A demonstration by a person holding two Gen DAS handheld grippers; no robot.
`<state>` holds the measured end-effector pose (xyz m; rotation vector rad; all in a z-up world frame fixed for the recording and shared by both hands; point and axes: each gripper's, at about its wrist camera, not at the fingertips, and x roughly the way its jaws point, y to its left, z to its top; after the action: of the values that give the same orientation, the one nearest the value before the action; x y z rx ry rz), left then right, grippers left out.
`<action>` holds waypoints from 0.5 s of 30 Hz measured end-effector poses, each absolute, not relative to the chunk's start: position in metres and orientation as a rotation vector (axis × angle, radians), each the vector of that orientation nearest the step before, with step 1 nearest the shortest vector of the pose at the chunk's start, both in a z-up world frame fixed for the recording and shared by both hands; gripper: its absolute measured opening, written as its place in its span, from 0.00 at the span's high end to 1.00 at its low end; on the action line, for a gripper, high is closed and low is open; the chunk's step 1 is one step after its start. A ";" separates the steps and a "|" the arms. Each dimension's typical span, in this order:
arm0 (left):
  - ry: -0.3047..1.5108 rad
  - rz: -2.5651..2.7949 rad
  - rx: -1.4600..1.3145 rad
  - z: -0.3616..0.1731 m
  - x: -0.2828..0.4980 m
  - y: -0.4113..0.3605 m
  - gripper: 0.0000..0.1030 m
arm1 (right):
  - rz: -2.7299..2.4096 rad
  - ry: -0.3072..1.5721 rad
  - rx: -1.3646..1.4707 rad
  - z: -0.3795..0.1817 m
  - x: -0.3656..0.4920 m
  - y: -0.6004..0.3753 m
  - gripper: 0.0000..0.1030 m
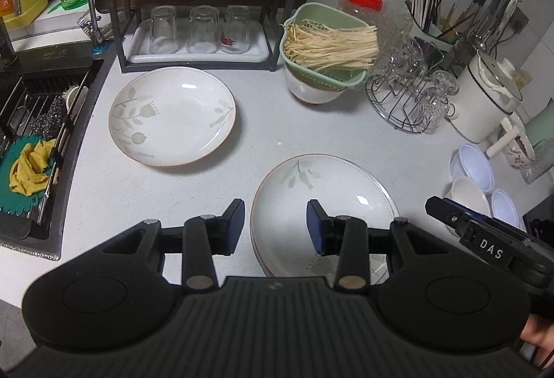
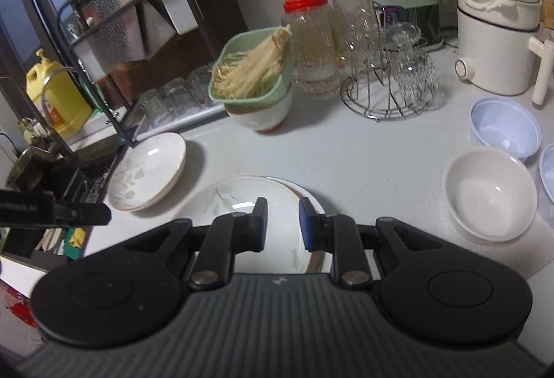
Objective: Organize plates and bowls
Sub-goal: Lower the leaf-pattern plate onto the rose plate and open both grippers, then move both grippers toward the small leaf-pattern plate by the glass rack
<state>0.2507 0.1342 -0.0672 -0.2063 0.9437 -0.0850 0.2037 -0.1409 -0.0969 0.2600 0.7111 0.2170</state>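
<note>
A white leaf-patterned plate [image 1: 173,116] lies alone on the counter near the sink; it also shows in the right wrist view [image 2: 149,172]. A stack of like plates [image 1: 322,201] sits in front of me, also in the right wrist view [image 2: 242,201]. My left gripper [image 1: 276,227] is open and empty, hovering over the stack's left rim. My right gripper [image 2: 283,223] is open and empty above the same stack. A white bowl [image 2: 490,192] and two pale blue bowls [image 2: 505,126] stand at the right, the same bowls showing in the left wrist view [image 1: 472,201].
A green strainer of enoki mushrooms [image 1: 325,45] rests on a bowl. A tray of upturned glasses [image 1: 199,31] sits under a rack. A wire glass stand [image 1: 412,90], a white pot [image 1: 491,97] and a utensil holder [image 1: 432,17] crowd the right. The sink [image 1: 38,121] is at left.
</note>
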 end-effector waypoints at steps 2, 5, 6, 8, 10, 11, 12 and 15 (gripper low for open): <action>0.931 -0.085 -0.213 -0.061 0.244 0.135 0.57 | 0.230 0.698 0.261 -0.088 0.201 -0.141 0.77; 0.903 -0.092 -0.202 -0.049 0.232 0.132 0.57 | 0.252 0.673 0.250 -0.074 0.192 -0.140 0.77; 0.897 -0.096 -0.203 -0.045 0.229 0.131 0.57 | 0.261 0.663 0.245 -0.069 0.188 -0.140 0.77; 0.888 -0.105 -0.198 -0.037 0.221 0.128 0.57 | 0.278 0.644 0.241 -0.060 0.179 -0.138 0.77; 0.877 -0.111 -0.187 -0.031 0.212 0.124 0.57 | 0.291 0.628 0.238 -0.053 0.170 -0.137 0.77; 0.872 -0.111 -0.183 -0.028 0.208 0.122 0.57 | 0.295 0.622 0.239 -0.050 0.165 -0.136 0.77; 0.869 -0.112 -0.181 -0.027 0.205 0.120 0.56 | 0.302 0.619 0.244 -0.048 0.161 -0.136 0.77; 0.866 -0.098 -0.168 -0.025 0.194 0.116 0.56 | 0.319 0.607 0.244 -0.043 0.148 -0.135 0.77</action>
<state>0.1942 0.1162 -0.0250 -0.1679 0.8662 -0.0982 0.1478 -0.1348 -0.0432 0.2441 0.6069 0.3191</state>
